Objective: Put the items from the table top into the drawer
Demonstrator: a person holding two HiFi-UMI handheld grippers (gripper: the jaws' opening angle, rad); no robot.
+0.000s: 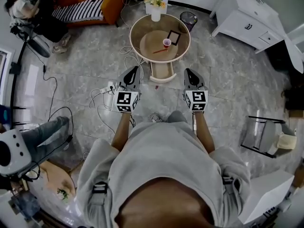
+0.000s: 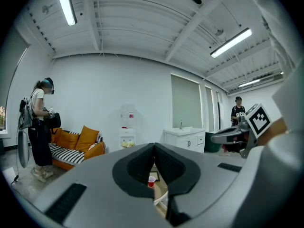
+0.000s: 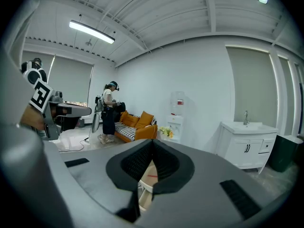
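A round wooden table (image 1: 138, 26) stands ahead of me on the tiled floor. On it are a small red cup (image 1: 166, 42), a thin red stick (image 1: 160, 51), a black-framed flat item (image 1: 174, 37) and a white vase of flowers (image 1: 156, 7). A drawer (image 1: 161, 71) stands pulled out under the table's near edge. My left gripper (image 1: 135, 71) and right gripper (image 1: 188, 72) hover side by side short of the table, both shut and holding nothing. Past the closed jaws of the left gripper (image 2: 154, 145) the red cup (image 2: 151, 181) shows. Past those of the right gripper (image 3: 152, 141) the red stick (image 3: 151, 176) and the drawer (image 3: 144, 198) show.
An orange sofa (image 1: 90, 1) and a standing person (image 1: 28, 6) are at the far left. A white sink cabinet (image 1: 247, 18) and a dark bin (image 1: 188, 18) are at the far right. Cables and a power strip (image 1: 107, 91) lie on the floor left of the drawer. A metal stool (image 1: 263, 134) stands right.
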